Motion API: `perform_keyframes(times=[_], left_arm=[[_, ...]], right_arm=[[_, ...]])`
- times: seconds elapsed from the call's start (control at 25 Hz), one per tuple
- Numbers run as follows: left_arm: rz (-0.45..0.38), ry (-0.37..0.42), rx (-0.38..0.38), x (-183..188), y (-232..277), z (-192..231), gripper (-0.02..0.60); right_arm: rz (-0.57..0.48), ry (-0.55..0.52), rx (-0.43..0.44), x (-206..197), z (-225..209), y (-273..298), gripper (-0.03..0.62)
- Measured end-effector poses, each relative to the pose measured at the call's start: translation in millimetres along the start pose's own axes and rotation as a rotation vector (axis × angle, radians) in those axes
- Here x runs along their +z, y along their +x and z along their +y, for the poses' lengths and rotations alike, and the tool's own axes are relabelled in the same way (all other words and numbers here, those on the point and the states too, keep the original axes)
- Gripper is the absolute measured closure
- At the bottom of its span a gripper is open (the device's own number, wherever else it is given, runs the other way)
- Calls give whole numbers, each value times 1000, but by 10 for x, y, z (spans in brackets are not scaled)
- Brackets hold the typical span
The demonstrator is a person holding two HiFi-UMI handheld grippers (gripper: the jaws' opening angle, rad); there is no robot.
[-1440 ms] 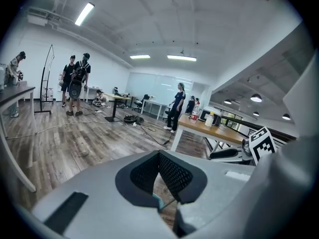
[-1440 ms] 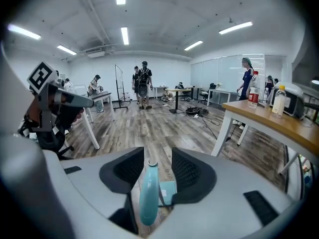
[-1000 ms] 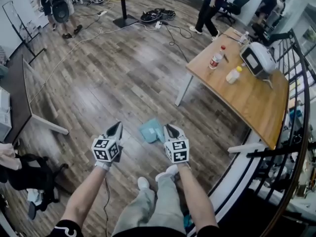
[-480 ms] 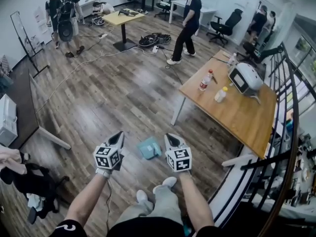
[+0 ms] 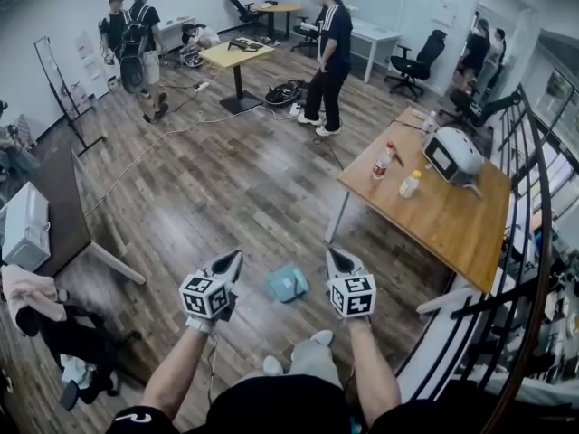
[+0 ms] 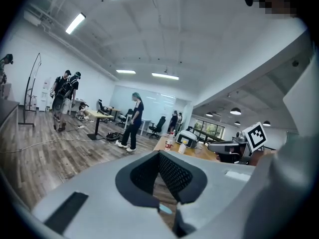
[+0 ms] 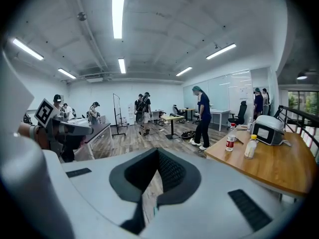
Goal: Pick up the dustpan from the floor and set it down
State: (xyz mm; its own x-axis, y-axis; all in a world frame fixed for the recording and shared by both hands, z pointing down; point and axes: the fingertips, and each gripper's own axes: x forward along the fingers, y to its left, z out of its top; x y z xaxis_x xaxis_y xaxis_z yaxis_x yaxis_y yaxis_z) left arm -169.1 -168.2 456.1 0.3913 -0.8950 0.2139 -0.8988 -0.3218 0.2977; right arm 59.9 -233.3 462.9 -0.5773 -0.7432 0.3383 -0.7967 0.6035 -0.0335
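Note:
A teal dustpan [image 5: 287, 283] lies flat on the wooden floor in the head view, just ahead of the person's shoes. My left gripper [image 5: 231, 258] hangs in the air to its left and my right gripper [image 5: 333, 255] to its right, both well above it and touching nothing. In the left gripper view the left gripper [image 6: 159, 155] has its jaws together, holding nothing, with only a teal sliver of the dustpan [image 6: 164, 209] showing below them. The right gripper [image 7: 158, 152] is likewise shut and empty in its own view.
A wooden table [image 5: 452, 229] at the right carries two bottles [image 5: 384, 162] and a white device [image 5: 452, 155]. A black railing [image 5: 534, 242] runs behind it. A dark desk [image 5: 59, 211] stands at the left. One person [image 5: 327, 52] stands mid-room, two others [image 5: 136, 30] far left.
Both grippers have risen off the floor side by side, and the head view has climbed with them. The dustpan stays on the floor. The person in the background has walked leftwards.

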Motion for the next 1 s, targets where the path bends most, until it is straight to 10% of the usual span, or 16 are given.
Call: perform_keyframes(times=[1.0], left_arm=[[-57,42,48,342,26,-310,583]], right_arm=[[-49,-63,-9,286,4,-280,599]])
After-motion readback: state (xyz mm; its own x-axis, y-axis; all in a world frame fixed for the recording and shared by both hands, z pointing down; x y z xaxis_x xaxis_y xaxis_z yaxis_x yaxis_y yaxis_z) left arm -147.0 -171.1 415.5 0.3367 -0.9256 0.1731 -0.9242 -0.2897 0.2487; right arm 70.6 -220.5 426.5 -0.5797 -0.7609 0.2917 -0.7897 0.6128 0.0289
